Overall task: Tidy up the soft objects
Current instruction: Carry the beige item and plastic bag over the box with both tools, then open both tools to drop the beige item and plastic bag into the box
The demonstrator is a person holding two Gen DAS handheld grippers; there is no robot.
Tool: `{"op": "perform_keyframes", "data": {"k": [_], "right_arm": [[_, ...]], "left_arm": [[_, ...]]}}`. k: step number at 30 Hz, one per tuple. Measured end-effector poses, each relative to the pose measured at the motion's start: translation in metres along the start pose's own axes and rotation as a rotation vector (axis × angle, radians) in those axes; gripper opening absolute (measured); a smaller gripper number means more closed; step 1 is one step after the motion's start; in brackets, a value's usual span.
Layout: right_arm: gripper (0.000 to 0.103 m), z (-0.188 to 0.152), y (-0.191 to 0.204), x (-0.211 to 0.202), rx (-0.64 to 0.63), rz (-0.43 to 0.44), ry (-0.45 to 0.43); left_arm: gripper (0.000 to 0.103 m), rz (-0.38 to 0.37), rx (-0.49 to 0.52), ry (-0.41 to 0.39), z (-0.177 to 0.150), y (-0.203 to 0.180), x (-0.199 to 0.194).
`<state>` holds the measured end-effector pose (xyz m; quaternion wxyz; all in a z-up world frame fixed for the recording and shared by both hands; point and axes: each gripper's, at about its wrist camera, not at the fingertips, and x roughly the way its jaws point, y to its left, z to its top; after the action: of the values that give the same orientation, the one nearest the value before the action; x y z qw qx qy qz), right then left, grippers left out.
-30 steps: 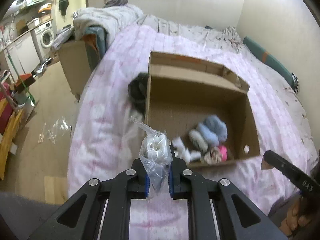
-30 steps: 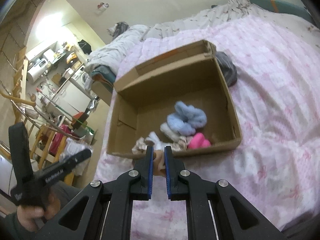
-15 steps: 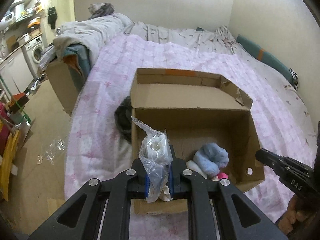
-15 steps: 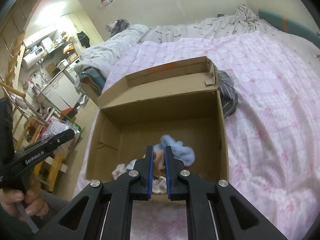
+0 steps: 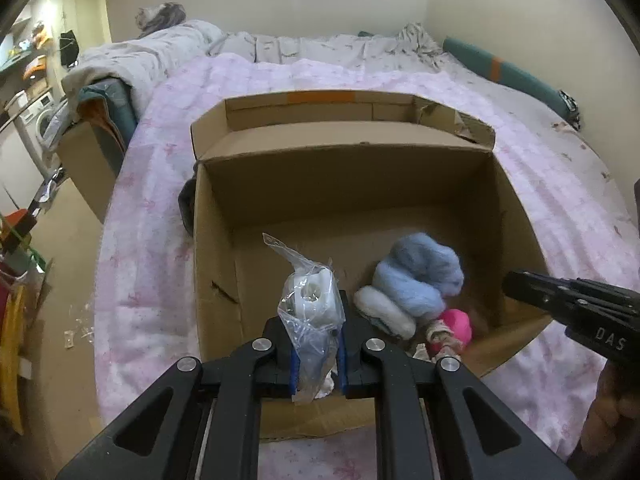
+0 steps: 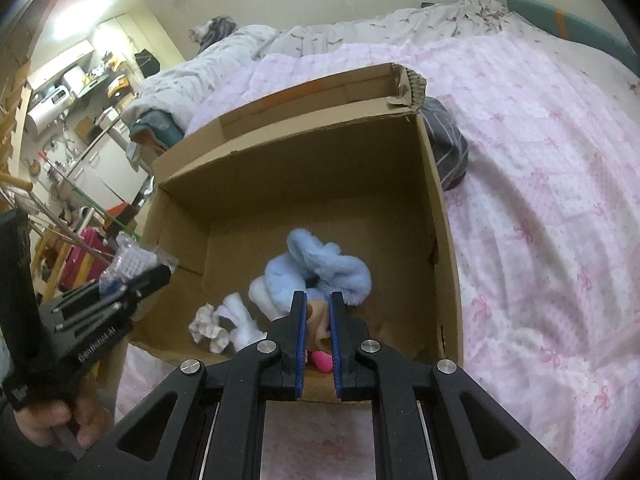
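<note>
The left tongs (image 5: 316, 354) were seen clamped on a clear crinkled plastic bag holding white padded items (image 5: 311, 312), the blue pads pressed against its sides at the lower centre of the left wrist frame. The right tongs (image 6: 319, 330) were closed to a narrow gap on a small peach-coloured soft object (image 6: 319, 316), gripped low in the centre of the right wrist frame; what kind of object it was could not be told.

Compared with a second earlier, both pairs of tongs had been carried forward from the near edge of the open brown cardboard box (image 5: 516, 216) to a position above its interior, so that the box filled the middle of both frames. Neither grip had been loosened in that time.

Inside the box, at the lower right of the left wrist frame, a fluffy light-blue fabric bundle (image 5: 420, 276) was lying against a white fleecy roll (image 5: 382, 312), with a bright pink soft ball (image 5: 456, 322) just beside them. Crumpled white cloth pieces (image 6: 222, 324) were lying near the front wall. The box was resting on a pink bow-patterned bed quilt (image 6: 552, 240), with a dark grey striped cloth (image 6: 446, 148) beside its outer wall.

Both items were judged ready to be released into the box, which would add two more objects to those already gathered.
</note>
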<state>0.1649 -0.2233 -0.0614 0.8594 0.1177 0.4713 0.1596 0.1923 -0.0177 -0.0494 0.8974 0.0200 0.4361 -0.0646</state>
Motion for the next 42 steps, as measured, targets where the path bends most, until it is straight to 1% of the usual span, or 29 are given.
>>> {"op": "perform_keyframes", "data": {"k": [2, 5, 10, 14, 17, 22, 25, 28, 29, 30, 31, 32, 33, 35, 36, 38, 40, 42], "right_arm": [[0.012, 0.000, 0.000, 0.001, 0.001, 0.000, 0.001], [0.012, 0.000, 0.002, 0.002, -0.004, 0.001, 0.000], [0.012, 0.000, 0.002, 0.002, -0.001, 0.004, 0.002], [0.012, 0.000, 0.001, 0.002, 0.008, 0.005, -0.007], [0.013, 0.000, -0.002, -0.002, 0.013, -0.001, -0.037], [0.013, 0.002, -0.008, -0.006, 0.039, 0.010, -0.059], [0.016, 0.002, -0.007, -0.007, 0.039, 0.014, -0.064], [0.027, 0.003, -0.007, -0.010, 0.039, 0.029, -0.081], [0.036, 0.004, -0.006, -0.011, 0.037, 0.032, -0.092], [0.054, 0.004, -0.005, -0.013, 0.033, 0.035, -0.101], [0.063, 0.004, -0.004, -0.015, 0.031, 0.035, -0.112], [0.071, 0.004, -0.004, -0.017, 0.032, 0.038, -0.126], [0.071, 0.005, -0.003, -0.019, 0.033, 0.039, -0.138], [0.072, 0.006, -0.002, -0.021, 0.032, 0.047, -0.141], [0.078, 0.006, -0.002, -0.021, 0.033, 0.052, -0.142], [0.082, 0.007, -0.001, -0.023, 0.026, 0.049, -0.146], [0.086, 0.008, 0.003, -0.028, 0.004, 0.031, -0.164], [0.103, 0.009, 0.008, -0.036, -0.013, 0.013, -0.189]], "left_arm": [[0.013, 0.015, -0.003, -0.005, 0.000, 0.001, 0.000], [0.013, 0.026, -0.036, 0.017, -0.001, 0.006, 0.004], [0.013, 0.017, -0.080, 0.026, -0.001, 0.015, 0.006], [0.013, 0.018, -0.097, 0.000, 0.001, 0.018, 0.000], [0.013, 0.027, -0.111, -0.019, 0.001, 0.020, -0.003], [0.013, 0.017, -0.110, -0.022, 0.002, 0.019, -0.005], [0.017, 0.007, -0.114, -0.029, 0.002, 0.020, -0.007], [0.020, 0.006, -0.111, -0.039, 0.002, 0.019, -0.009], [0.021, 0.009, -0.110, -0.043, 0.002, 0.018, -0.010], [0.023, 0.007, -0.110, -0.047, 0.002, 0.018, -0.010], [0.026, 0.005, -0.112, -0.050, 0.003, 0.018, -0.010], [0.035, 0.007, -0.117, -0.054, 0.003, 0.019, -0.011], [0.049, 0.011, -0.121, -0.061, 0.003, 0.019, -0.013], [0.064, 0.026, -0.126, -0.097, 0.002, 0.019, -0.019], [0.065, 0.034, -0.127, -0.121, 0.002, 0.019, -0.023], [0.066, 0.049, -0.111, -0.152, 0.004, 0.017, -0.031], [0.066, 0.087, -0.088, -0.160, 0.006, 0.016, -0.036], [0.066, 0.107, -0.101, -0.172, 0.009, 0.020, -0.044]]}}
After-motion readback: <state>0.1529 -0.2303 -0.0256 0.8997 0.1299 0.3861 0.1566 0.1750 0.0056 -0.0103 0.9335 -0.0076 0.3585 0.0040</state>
